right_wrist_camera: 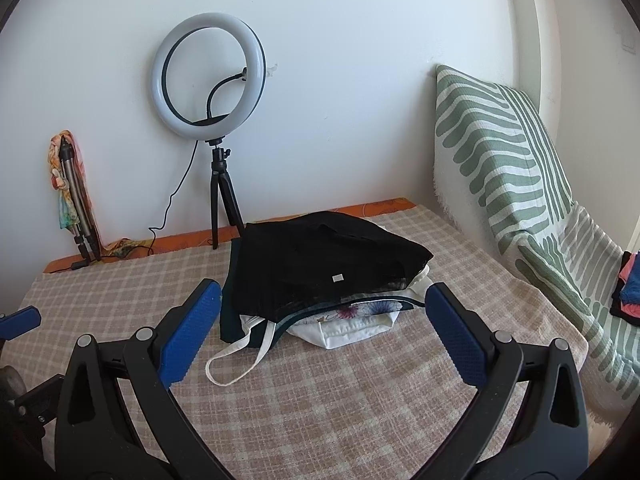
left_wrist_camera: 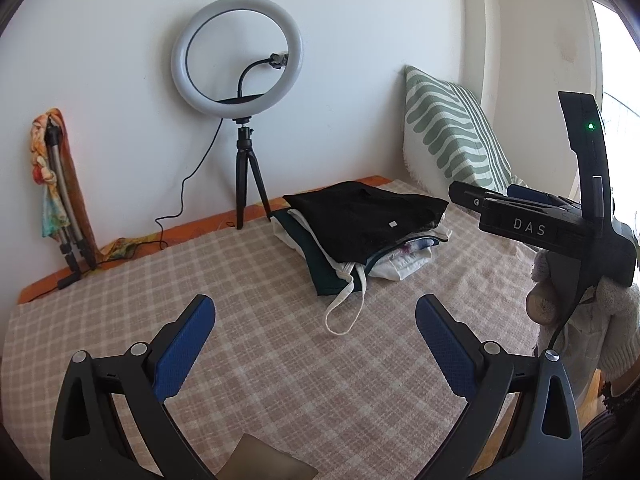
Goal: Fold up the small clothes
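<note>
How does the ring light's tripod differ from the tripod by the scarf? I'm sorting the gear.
The ring light's tripod is black, stands upright with legs spread, and carries the ring light. The other tripod is silvery grey, folded shut, leans against the wall and has a scarf draped on it. Both sit on the bed along the wall.

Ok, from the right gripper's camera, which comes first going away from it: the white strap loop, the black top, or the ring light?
1. White strap loop, just ahead of the right gripper, slightly left.
2. Black top, on the pile, middle.
3. Ring light, by the wall, left.
</note>
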The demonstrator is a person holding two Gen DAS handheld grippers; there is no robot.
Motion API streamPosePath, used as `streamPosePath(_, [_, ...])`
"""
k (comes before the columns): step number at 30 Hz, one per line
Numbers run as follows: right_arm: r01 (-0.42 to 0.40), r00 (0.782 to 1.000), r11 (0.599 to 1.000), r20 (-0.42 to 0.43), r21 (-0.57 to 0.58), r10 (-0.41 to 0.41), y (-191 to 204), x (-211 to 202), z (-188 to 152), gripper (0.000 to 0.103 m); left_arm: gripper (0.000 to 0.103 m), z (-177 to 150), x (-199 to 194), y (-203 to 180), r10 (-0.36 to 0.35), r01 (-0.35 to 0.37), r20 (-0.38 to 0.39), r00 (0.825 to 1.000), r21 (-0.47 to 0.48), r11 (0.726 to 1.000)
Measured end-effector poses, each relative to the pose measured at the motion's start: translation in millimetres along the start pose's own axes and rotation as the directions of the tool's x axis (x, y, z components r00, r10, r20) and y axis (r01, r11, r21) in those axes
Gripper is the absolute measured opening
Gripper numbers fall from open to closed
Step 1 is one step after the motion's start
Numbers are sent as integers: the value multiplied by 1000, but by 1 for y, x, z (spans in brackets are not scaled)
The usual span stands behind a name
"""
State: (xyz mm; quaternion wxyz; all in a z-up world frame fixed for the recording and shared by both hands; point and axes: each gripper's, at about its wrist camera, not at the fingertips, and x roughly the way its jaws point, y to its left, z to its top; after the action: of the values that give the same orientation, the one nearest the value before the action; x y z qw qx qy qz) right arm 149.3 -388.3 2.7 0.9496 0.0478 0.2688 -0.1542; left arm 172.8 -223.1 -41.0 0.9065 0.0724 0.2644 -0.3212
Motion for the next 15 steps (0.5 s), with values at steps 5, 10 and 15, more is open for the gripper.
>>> streamPosePath(5, [-2, 1000, 1000, 15, 11, 1, 0, -4, 2, 103, 100, 0, 0, 3, 1, -1, -1, 1000, -15, 1000])
streamPosePath(10, [-1, 1000, 1000, 12, 8, 1, 1, -3, 3, 103, 100, 2, -5, 4, -2, 2, 11, 1000, -19, 1000])
streamPosePath(15, [-5, 1000, 1000, 8, 13, 5, 2, -2, 4, 103, 100, 4, -10, 5, 3, -2, 25, 1000, -11, 1000])
